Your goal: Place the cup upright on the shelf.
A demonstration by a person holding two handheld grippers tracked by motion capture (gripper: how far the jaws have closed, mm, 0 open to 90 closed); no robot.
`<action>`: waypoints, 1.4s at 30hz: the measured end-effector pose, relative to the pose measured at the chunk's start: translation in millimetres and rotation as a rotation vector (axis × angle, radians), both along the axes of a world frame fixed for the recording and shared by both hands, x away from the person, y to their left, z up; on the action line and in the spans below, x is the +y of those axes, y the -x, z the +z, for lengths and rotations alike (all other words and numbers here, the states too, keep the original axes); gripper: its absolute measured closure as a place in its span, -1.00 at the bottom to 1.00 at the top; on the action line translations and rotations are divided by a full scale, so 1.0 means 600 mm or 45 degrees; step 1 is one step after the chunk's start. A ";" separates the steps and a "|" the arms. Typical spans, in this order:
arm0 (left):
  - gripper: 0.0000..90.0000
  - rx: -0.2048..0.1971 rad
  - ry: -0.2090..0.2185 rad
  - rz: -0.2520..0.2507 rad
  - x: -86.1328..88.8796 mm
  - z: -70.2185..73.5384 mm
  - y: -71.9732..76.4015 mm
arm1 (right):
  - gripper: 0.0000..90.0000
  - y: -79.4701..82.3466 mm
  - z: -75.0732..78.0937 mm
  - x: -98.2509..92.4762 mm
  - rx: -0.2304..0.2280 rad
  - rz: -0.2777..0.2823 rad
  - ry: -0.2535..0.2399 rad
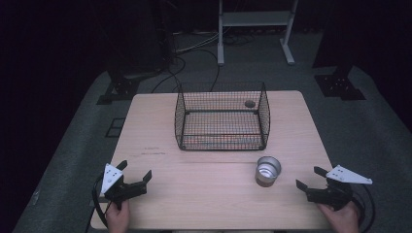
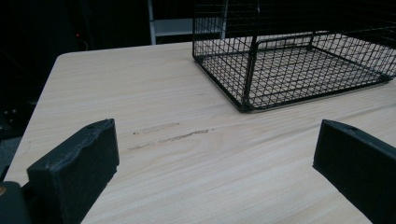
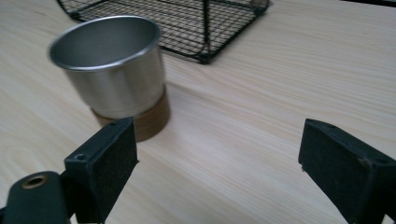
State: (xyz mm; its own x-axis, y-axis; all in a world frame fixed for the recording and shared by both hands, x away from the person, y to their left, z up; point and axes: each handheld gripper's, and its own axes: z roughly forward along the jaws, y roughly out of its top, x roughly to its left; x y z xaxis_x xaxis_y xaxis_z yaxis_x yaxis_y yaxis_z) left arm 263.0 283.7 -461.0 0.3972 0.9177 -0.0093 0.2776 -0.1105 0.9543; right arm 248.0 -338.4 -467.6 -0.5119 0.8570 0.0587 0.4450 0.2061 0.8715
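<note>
Cup stands untouched near table's right front edge, outside basket. My right gripper spread, empty; pickup remains.

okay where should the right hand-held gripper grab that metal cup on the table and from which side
Grip the metal cup across its steel wall, above the brown base band and below the flared rim. It stands upright and open-topped in front of the wire basket, so a level approach from the right hand-held gripper, whose open jaws already face it, looks best. The wall tapers downward, so the rim should likely stop slipping.
</note>
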 end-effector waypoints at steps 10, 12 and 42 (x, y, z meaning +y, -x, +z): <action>-1.00 -0.005 0.003 -0.003 0.001 0.001 0.001 | -0.83 0.004 0.008 0.042 0.014 0.100 0.009; -1.00 -0.005 0.006 -0.003 0.001 0.001 0.001 | -0.83 0.002 0.008 0.051 0.016 0.116 0.013; -1.00 -0.022 0.004 -0.003 0.002 0.004 0.004 | -0.96 -0.039 0.007 0.134 0.060 0.193 0.066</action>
